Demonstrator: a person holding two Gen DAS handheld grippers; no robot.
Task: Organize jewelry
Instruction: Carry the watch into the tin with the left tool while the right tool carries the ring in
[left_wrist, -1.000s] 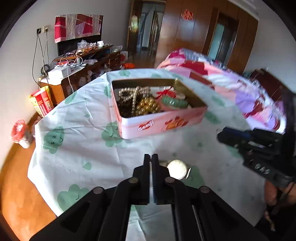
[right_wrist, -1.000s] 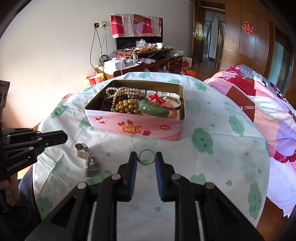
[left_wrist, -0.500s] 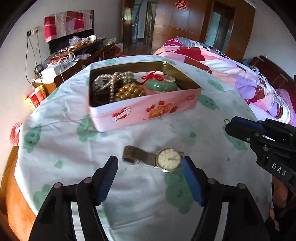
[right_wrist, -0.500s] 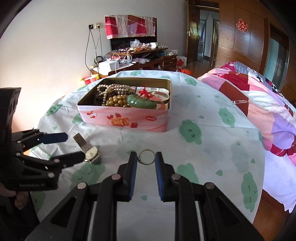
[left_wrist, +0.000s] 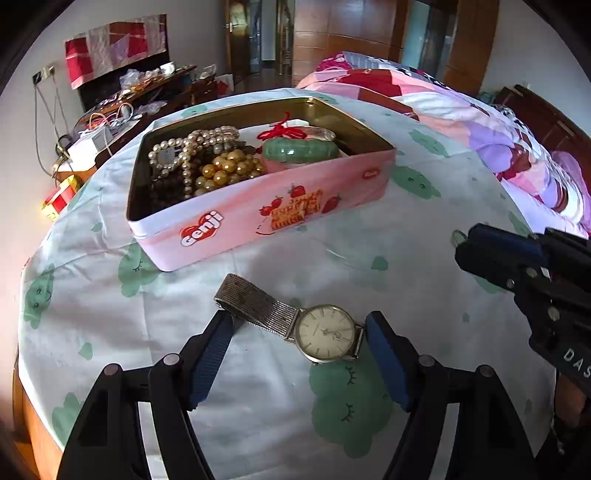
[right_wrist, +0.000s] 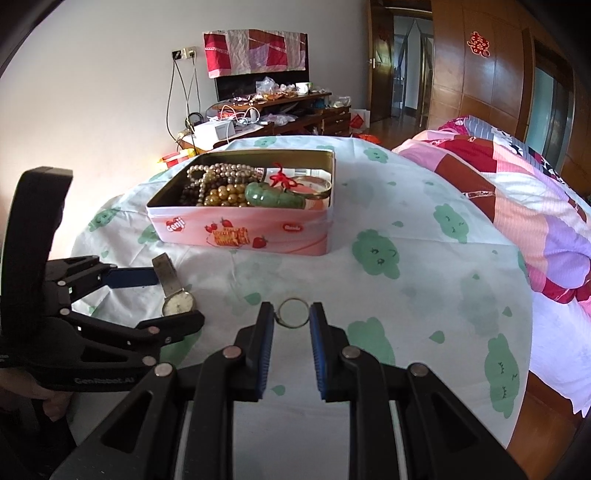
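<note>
On our left, the left gripper (left_wrist: 297, 326) has its jaws wide and opening, straddling the watch (left_wrist: 325, 332) that lies flat on the table (left_wrist: 424, 295) just in front of the pink tin (left_wrist: 258, 210); nothing is gripped yet. If we close here, one pad may catch the mesh strap and the other the case, so the watch could twist, skid on the cloth or bunch it up. To the right, the right gripper (right_wrist: 291, 317) holds its jaws narrow on a thin ring (right_wrist: 293, 313), upright between the pads. That hold looks slight; a tilt or jolt on the way to the tin might let it drop and roll off.
</note>
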